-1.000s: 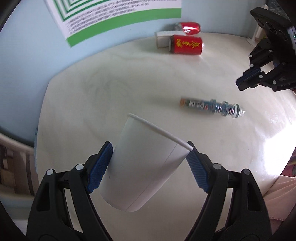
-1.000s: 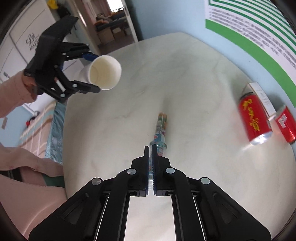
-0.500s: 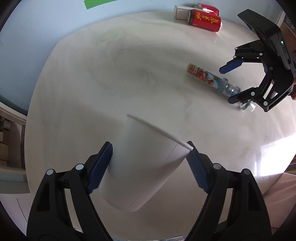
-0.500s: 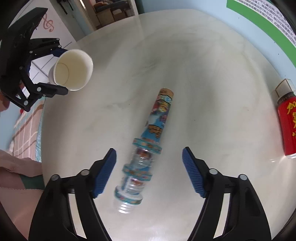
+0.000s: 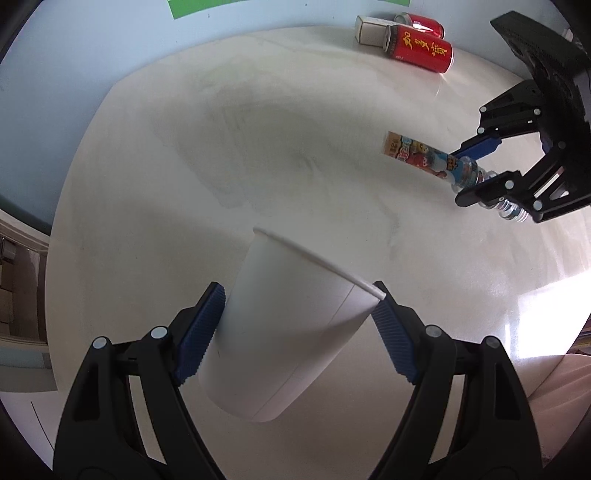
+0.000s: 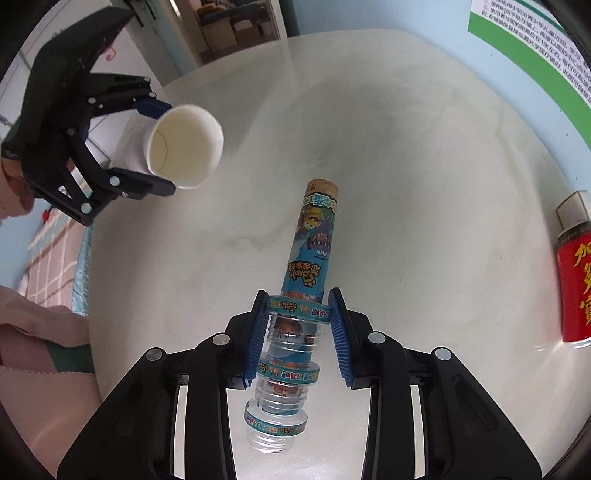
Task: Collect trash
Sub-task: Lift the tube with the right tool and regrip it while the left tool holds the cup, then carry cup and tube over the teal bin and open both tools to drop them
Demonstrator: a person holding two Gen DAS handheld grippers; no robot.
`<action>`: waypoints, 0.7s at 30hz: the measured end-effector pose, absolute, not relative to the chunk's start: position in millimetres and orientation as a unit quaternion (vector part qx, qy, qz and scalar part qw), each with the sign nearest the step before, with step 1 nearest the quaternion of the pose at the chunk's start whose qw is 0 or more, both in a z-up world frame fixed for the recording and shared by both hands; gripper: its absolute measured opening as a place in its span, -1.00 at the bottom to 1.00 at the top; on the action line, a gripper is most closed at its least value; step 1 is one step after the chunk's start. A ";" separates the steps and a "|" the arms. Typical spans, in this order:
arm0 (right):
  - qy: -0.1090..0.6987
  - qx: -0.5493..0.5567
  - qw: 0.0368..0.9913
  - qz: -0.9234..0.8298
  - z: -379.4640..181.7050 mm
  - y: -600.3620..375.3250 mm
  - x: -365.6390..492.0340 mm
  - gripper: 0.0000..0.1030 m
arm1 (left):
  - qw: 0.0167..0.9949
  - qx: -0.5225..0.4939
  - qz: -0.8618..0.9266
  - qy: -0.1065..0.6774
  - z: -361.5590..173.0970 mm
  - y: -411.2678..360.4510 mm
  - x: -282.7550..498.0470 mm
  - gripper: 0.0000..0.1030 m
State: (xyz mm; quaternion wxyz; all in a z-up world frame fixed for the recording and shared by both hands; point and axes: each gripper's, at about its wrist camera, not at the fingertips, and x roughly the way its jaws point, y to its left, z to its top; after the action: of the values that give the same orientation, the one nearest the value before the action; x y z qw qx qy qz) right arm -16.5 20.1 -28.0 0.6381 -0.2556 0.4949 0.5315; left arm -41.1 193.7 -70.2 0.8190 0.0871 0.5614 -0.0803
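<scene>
My left gripper [image 5: 297, 306] is shut on a white paper cup [image 5: 291, 325] and holds it above the round table, mouth tilted toward the right gripper; the cup [image 6: 183, 146] shows empty in the right wrist view. A long plastic bottle [image 6: 308, 266] with a blue cartoon label lies on the table. My right gripper [image 6: 297, 310] has its blue pads touching both sides of the bottle's ringed neck part. In the left wrist view the right gripper [image 5: 480, 166] straddles the bottle [image 5: 424, 157].
Two red cans [image 5: 419, 48] and a small white box [image 5: 369, 31] lie at the far edge of the pale round table [image 5: 258, 129]. One can [image 6: 574, 288] and the box [image 6: 572, 208] are to the right of the right gripper. A green-bordered poster [image 6: 532, 44] hangs on the wall.
The right gripper opened, moved down over the bottle and closed its pads onto the ringed part. The left gripper kept hold of the cup, its view shifting slightly.
</scene>
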 end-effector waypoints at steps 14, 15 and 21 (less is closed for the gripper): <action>0.457 -0.285 0.590 0.601 2.1 40.3 -47.4 -0.33 | 0.832 0.063 -0.014 0.551 -50.3 217.8 -109.4 0.50; 0.452 -0.289 0.585 0.608 5.9 45.3 -52.0 -0.33 | 0.833 0.054 -0.005 0.550 -49.8 222.6 -119.4 0.50; 0.416 -0.328 0.537 0.656 23.5 94.9 -100.2 -0.33 | 0.841 -0.004 0.055 0.538 -50.4 256.9 -185.5 0.50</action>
State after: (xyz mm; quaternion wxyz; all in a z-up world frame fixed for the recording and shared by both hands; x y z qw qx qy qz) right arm -100.2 94.9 23.5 0.5373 -0.3283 0.4161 0.6561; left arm -185.5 256.9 -50.4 0.8414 -0.0042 0.5376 0.0546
